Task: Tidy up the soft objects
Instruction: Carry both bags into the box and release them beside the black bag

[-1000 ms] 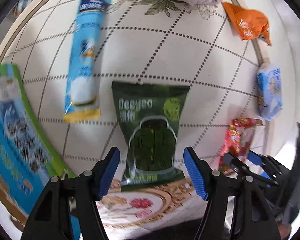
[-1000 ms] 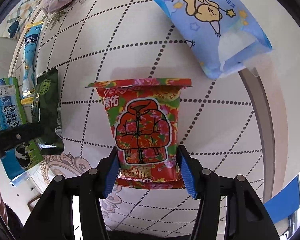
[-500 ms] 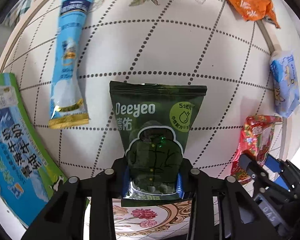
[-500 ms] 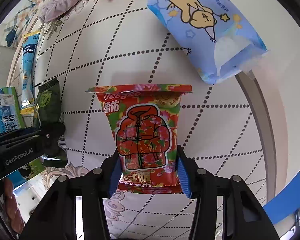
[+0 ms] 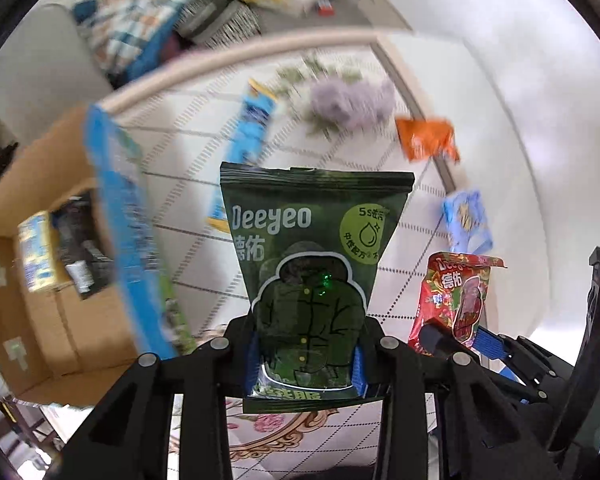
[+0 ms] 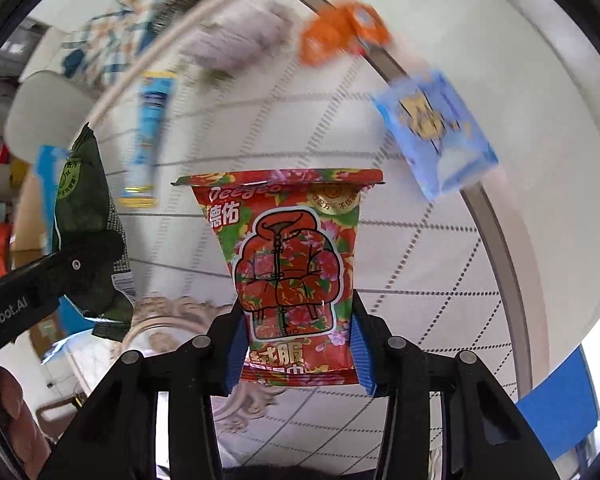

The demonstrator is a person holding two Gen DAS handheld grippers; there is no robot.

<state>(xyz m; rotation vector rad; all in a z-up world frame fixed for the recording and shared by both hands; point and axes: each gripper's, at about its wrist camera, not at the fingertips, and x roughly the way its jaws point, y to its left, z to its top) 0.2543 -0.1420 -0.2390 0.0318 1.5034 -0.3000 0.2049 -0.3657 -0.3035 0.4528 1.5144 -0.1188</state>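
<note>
My left gripper point(image 5: 306, 364) is shut on a dark green Deeyeo wipes pack point(image 5: 312, 264) and holds it upright above the round table point(image 5: 428, 248). My right gripper point(image 6: 298, 354) is shut on a red flowered Deeyeo pack point(image 6: 288, 256), also lifted off the table. Each pack shows in the other view: the red one in the left wrist view point(image 5: 456, 292), the green one in the right wrist view point(image 6: 86, 216).
On the table lie a long blue tube pack point(image 5: 252, 120), a lilac plush cloth point(image 5: 352, 104), an orange packet point(image 5: 424, 140) and a light blue cartoon pack point(image 5: 466, 220). An open cardboard box point(image 5: 40, 264) with a blue carton point(image 5: 128, 232) stands at the left.
The left gripper closed on the green pack. Both grippers then lifted their packs off the table and tilted up, bringing the cardboard box and room into view.
</note>
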